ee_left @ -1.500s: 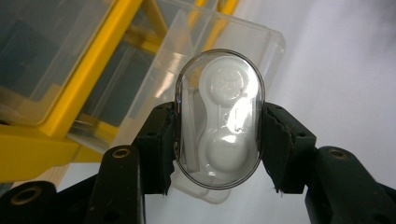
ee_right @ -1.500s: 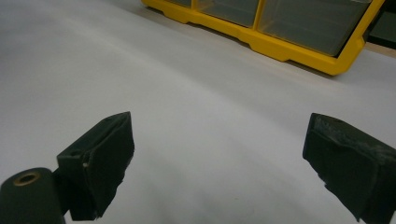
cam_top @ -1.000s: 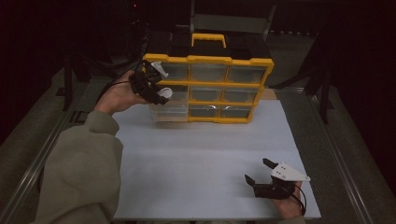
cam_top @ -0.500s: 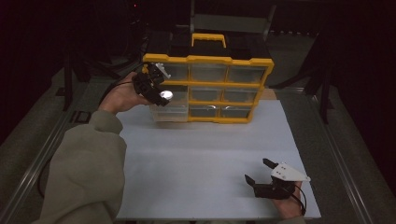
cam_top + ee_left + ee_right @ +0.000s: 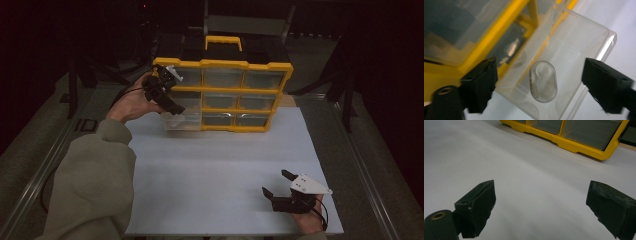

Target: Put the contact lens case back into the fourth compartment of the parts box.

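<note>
A yellow drawer cabinet [image 5: 222, 64] with clear drawers stands at the back of the white mat [image 5: 220, 165]. Its bottom left drawer [image 5: 182, 120] is pulled out. My left gripper [image 5: 172, 102] hangs over that drawer, and its jaws have just been opening. In the left gripper view a small translucent capsule-shaped piece [image 5: 543, 81] lies inside the clear drawer [image 5: 584, 42]; the left gripper [image 5: 540, 72] is open and its pads are clear of the piece. My right gripper [image 5: 275, 182] rests open and empty near the mat's front right. In its own view the right gripper [image 5: 541, 195] faces the cabinet [image 5: 579, 146].
The cabinet's other drawers are pushed in, and a yellow handle [image 5: 222, 41] sits on top. A green sleeve [image 5: 95, 190] reaches in from the bottom left. Grey rails [image 5: 350, 150] run along both sides of the mat. Bare mat lies between the two grippers.
The pale round piece seen at the left gripper's tips earlier is no longer there; the jaws have parted. Both hands have stayed in place.
</note>
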A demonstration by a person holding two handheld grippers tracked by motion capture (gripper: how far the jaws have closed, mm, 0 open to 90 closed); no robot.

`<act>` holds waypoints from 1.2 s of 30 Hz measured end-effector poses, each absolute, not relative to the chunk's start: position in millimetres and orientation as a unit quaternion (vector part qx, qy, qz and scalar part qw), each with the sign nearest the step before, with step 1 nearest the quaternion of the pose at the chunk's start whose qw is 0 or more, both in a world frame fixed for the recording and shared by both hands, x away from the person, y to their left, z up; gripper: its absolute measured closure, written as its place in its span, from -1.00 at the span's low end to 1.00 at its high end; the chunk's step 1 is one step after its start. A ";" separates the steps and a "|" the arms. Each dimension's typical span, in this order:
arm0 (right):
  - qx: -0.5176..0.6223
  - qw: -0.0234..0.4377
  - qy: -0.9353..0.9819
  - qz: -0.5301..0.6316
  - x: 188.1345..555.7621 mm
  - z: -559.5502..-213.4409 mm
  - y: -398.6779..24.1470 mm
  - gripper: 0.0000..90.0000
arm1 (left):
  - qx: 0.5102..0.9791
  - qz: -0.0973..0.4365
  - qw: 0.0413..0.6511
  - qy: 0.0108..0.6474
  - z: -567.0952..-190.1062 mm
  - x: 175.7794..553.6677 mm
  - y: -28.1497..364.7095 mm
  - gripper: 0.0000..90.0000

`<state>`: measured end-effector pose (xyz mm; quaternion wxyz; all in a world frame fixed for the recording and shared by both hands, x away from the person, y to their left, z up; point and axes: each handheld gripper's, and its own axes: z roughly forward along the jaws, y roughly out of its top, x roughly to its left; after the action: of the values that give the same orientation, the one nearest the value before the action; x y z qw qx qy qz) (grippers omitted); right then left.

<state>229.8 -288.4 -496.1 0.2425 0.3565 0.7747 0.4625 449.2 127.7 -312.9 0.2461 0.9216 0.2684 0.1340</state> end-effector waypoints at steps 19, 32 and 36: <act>0.355 0.243 0.775 0.462 229.8 -496.2 -288.1 -0.82 | 0.904 0.184 0.242 0.299 -309.8 429.0 164.8 -1.00; 0.357 0.243 0.776 0.460 229.8 -496.6 -286.9 -0.82 | 0.893 0.197 0.258 0.310 -338.9 390.6 198.6 -1.00; 0.357 0.244 0.776 0.460 229.6 -496.5 -286.8 -0.82 | 0.886 0.200 0.273 0.318 -353.4 378.2 208.1 -1.00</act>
<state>229.6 -286.8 -496.5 0.2439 0.3572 0.7756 0.4597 378.2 208.1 -353.4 0.2730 0.8856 0.3184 0.1996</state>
